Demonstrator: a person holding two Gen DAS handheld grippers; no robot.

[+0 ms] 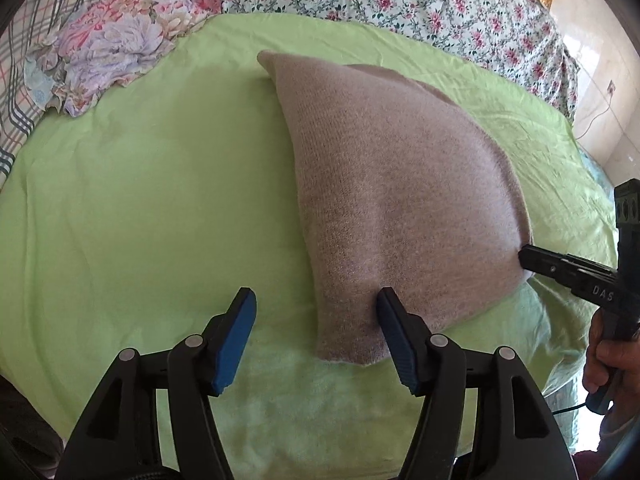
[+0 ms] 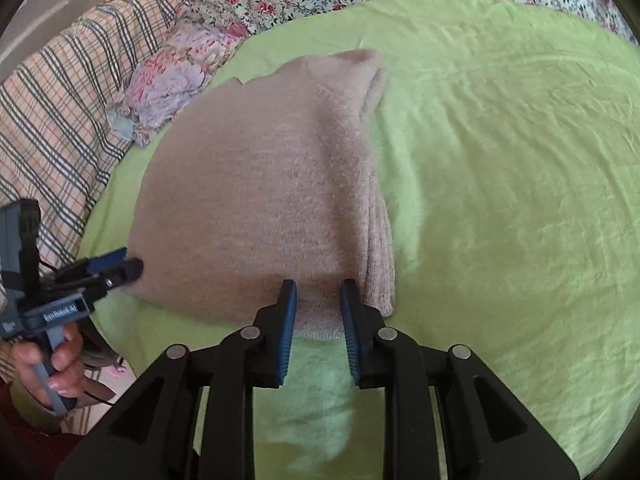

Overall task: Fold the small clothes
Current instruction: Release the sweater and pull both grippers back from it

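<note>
A beige-pink knitted garment (image 1: 400, 184) lies folded flat on the green sheet (image 1: 140, 200). In the left wrist view my left gripper (image 1: 316, 300) stands wide open at the garment's near left corner. Its right finger (image 1: 390, 316) rests over the cloth and its left finger is over bare sheet. My right gripper (image 1: 526, 258) touches the garment's right near corner. In the right wrist view the garment (image 2: 260, 192) has its doubled edge on the right. My right gripper (image 2: 318, 286) stands narrowly open astride the near hem, pads off the cloth. The left gripper (image 2: 128, 264) sits at the left corner.
A crumpled floral cloth (image 1: 108, 44) lies at the sheet's far left. A plaid cover (image 2: 52, 120) and a rose-print bedspread (image 1: 440, 4) border the green sheet (image 2: 500, 200). A hand (image 2: 56, 372) holds the left gripper's handle. Wide bare sheet lies right of the garment.
</note>
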